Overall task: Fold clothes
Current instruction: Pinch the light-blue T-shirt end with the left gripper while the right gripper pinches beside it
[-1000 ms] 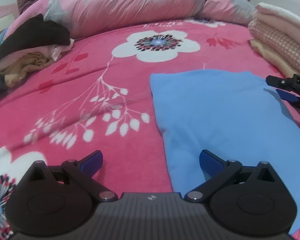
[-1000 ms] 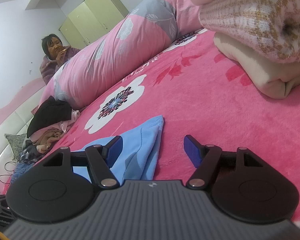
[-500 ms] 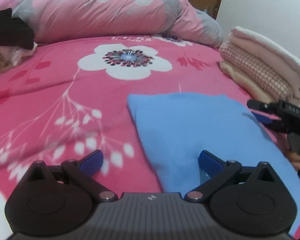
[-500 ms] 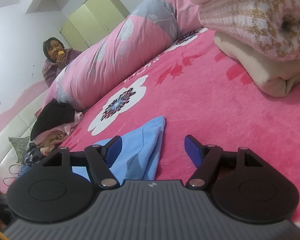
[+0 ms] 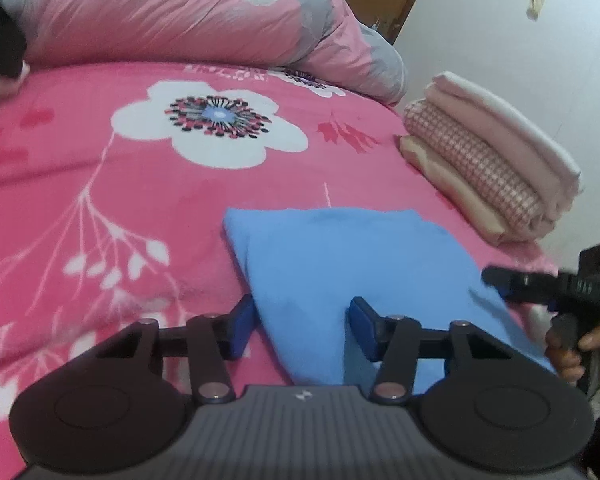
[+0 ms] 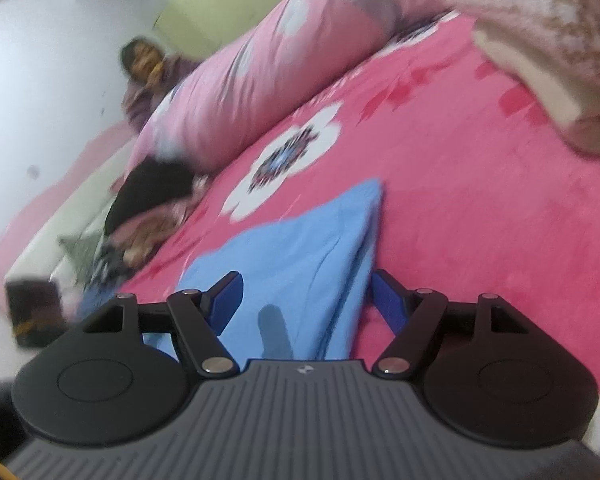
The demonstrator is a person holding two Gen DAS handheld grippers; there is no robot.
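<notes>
You are working on a blue garment [image 5: 352, 252], already doubled over, that is lying flat on the pink flowered bedspread [image 5: 100, 168] in the lower centre of the left wrist view. Your left gripper [image 5: 300, 320] is closing its jaws around the garment's near corner at six o'clock; the cloth is sitting between the blue pads [image 5: 362, 322], but they are not yet pressing it flat. Your right gripper [image 6: 304, 300] is standing with its jaws apart, straddling the folded side of the same garment without pinching it.

The cloth is looking soft, light and a little fleecy, so it is likely going to drape and sag instead of holding a line. Judging from the layers showing along the right edge, you are best taking hold right at the corners and catching every layer, or the under layer may be slipping out as you lift.

For room, the bedspread is lying open from nine to twelve o'clock of the garment, towards the big white flower [image 5: 212, 124]. At two o'clock a stack of folded clothes [image 5: 492, 164] is sitting near the bed's edge, close to the wall. The rolled quilt [image 5: 188, 16] is running along the far side at twelve o'clock, well apart.
</notes>
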